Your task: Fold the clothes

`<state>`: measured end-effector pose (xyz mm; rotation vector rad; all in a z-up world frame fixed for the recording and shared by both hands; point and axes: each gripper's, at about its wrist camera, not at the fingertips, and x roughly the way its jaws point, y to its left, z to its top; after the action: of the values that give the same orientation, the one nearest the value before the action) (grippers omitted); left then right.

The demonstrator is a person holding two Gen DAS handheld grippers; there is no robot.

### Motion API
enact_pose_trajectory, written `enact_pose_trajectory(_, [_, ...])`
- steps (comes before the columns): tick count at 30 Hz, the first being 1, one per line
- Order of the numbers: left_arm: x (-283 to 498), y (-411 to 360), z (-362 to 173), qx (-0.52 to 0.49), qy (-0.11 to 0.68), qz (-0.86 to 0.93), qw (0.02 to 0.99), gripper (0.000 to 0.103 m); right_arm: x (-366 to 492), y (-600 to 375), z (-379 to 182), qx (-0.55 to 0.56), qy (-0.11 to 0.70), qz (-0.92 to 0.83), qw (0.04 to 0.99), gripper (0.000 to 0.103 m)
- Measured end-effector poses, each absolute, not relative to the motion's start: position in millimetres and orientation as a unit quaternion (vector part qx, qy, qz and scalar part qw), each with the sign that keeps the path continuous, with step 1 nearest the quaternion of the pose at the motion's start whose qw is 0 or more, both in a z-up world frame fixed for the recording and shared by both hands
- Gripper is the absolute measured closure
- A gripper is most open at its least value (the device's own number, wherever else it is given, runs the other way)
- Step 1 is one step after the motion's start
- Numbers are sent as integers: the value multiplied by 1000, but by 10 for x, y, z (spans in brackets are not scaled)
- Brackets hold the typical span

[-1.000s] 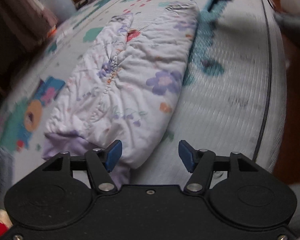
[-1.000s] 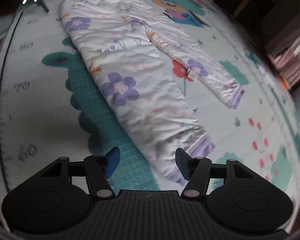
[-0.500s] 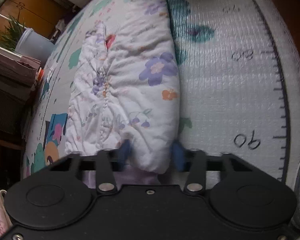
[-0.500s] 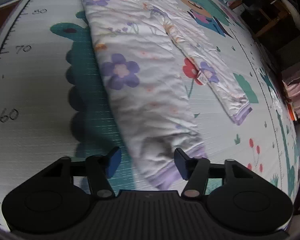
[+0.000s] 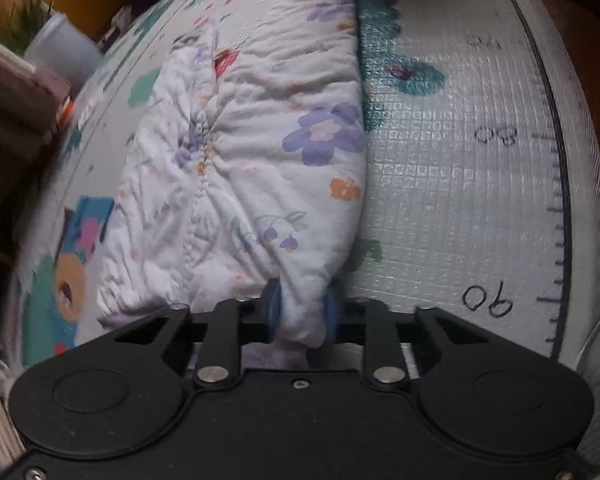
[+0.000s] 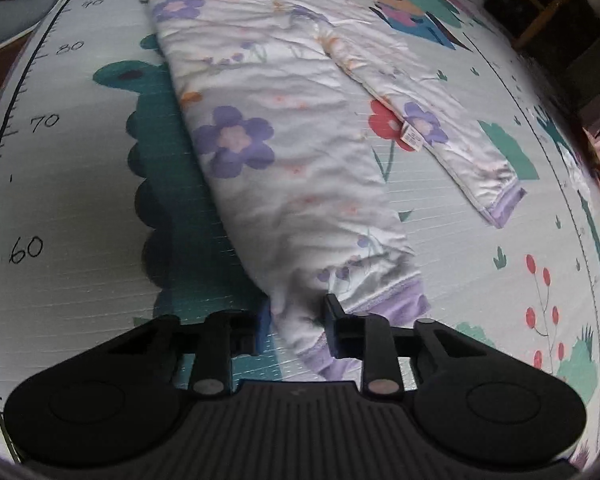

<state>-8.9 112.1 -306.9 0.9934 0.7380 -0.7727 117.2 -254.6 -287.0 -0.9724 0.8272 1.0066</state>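
White floral trousers (image 6: 284,160) are lying flat on a play mat (image 6: 76,184), legs spread apart in a narrow V, each ending in a lilac cuff. The waist end is sitting at the far side in the right wrist view, beside the printed ruler's higher numbers; the near leg is running along a teal dinosaur print (image 6: 168,216), and a small white label (image 6: 411,136) is showing on the far leg.

The left gripper (image 5: 300,312) is closing on the waist corner, its blue pads (image 5: 271,308) pressing a bunched fold of fabric between them, close to the mat's ruled edge. The right gripper (image 6: 296,320) is closing on the near leg's hem, cloth gathered between its jaws just above the lilac cuff (image 6: 400,300). Both tools are angling steeply down at the mat.

Beyond the mat's far edge in the left wrist view, a pale tub (image 5: 60,52) and a green plant (image 5: 24,16) are standing among dark furniture.
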Motion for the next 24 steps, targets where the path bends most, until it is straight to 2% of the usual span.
enact_pose_trajectory(4, [-123, 1133, -3006, 444, 355, -377, 731, 94, 1221, -2541, -2820, -416, 401, 463, 672, 82])
enact_pose_trajectory(7, [-178, 1201, -2918, 415, 392, -419, 706, 95, 1163, -2541, -2742, -394, 450, 506, 622, 82])
enact_pose_trajectory(10, [-158, 1309, -2862, 375, 419, -430, 706, 95, 983, -2541, -2704, -400, 453, 520, 603, 83])
enact_pose_trajectory(12, [-162, 1344, -2849, 362, 417, -422, 719, 92, 886, -2567, -2706, -414, 426, 508, 624, 81])
enact_pose_trajectory(13, [-190, 1322, -2845, 372, 407, -420, 721, 85, 837, -2579, -2708, -421, 412, 501, 634, 74])
enact_pose_trajectory(14, [-225, 1295, -2843, 385, 393, -418, 723, 68, 782, -2591, -2708, -429, 397, 497, 642, 71])
enact_pose_trajectory(15, [-275, 1260, -2843, 404, 375, -418, 723, 60, 705, -2601, -2706, -440, 379, 498, 644, 54])
enact_pose_trajectory(16, [-314, 1240, -2844, 417, 360, -417, 723, 52, 633, -2611, -2707, -451, 362, 499, 645, 41])
enact_pose_trajectory(18, [-348, 1257, -2844, 422, 345, -416, 728, 51, 533, -2633, -2727, -471, 345, 503, 637, 42])
enact_pose_trajectory(20, [-332, 1288, -2856, 420, 345, -409, 733, 51, 536, -2653, -2749, -472, 351, 491, 643, 50])
enact_pose_trajectory(22, [-300, 1295, -2867, 422, 344, -409, 732, 51, 583, -2664, -2741, -463, 352, 477, 659, 62])
enact_pose_trajectory(24, [-263, 1285, -2889, 430, 338, -407, 731, 52, 617, -2656, -2745, -463, 347, 474, 664, 63])
